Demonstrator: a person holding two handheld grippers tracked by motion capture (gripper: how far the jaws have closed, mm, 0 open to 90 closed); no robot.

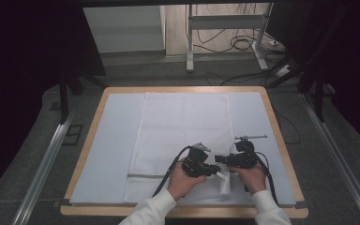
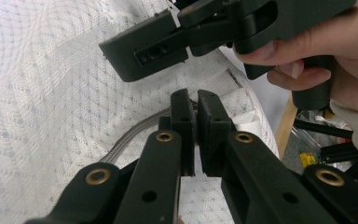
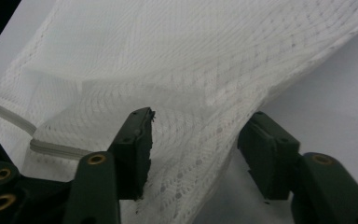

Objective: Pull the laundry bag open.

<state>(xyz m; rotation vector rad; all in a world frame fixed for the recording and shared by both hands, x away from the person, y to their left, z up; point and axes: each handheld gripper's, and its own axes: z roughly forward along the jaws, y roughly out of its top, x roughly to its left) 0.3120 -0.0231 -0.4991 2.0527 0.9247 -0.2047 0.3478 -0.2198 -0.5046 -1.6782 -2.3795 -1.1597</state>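
The near right corner of the white mesh cloth (image 1: 183, 136) is bunched and partly hidden under both hands. The cloth is a thin netted weave with a grey band near its edge, spread on a pale sheet over the wooden tabletop (image 1: 93, 117). The left gripper (image 2: 196, 100) has its jaws together, clamped on a fold. The right gripper (image 3: 196, 135) has its jaws apart, straddling the cloth's raised edge.

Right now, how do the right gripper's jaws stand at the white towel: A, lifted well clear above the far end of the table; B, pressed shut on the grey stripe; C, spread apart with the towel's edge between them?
C: in the right gripper view the right gripper has its jaws standing apart, with the white towel's edge running between them.
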